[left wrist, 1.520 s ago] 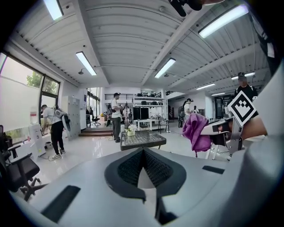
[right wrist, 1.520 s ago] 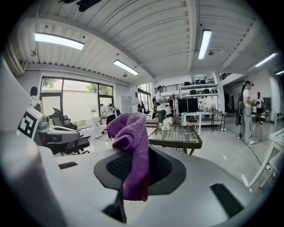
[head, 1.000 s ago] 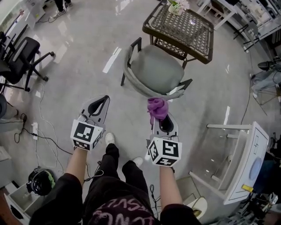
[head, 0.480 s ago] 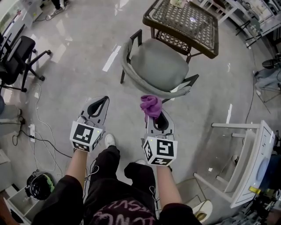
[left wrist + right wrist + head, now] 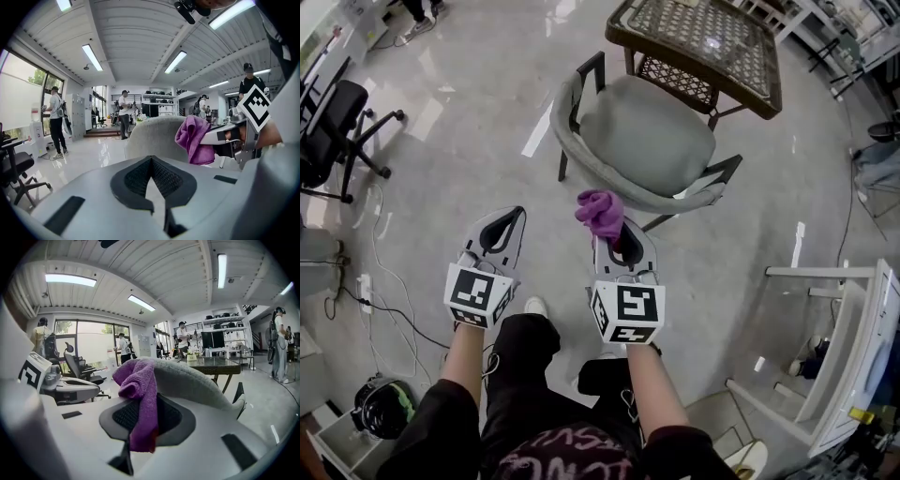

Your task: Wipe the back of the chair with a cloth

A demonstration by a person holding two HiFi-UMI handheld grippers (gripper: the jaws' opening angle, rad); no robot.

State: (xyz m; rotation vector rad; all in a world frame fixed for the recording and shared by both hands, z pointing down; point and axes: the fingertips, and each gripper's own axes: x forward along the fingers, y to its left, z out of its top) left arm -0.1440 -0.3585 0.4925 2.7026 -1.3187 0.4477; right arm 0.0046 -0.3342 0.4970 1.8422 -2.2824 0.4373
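A grey padded chair with a curved backrest stands on the floor ahead of me. My right gripper is shut on a purple cloth, which bunches up just short of the backrest's outer face. In the right gripper view the cloth hangs between the jaws with the backrest right behind it. My left gripper is shut and holds nothing, to the left of the chair. In the left gripper view the cloth shows beside the backrest.
A wicker table with a glass top stands behind the chair. A black office chair is at the far left, a white frame at the right. Cables run over the floor at the left. People stand far off.
The view has moved closer to the chair. My right gripper with the cloth has shifted left along the backrest, and the left gripper has stayed beside it.
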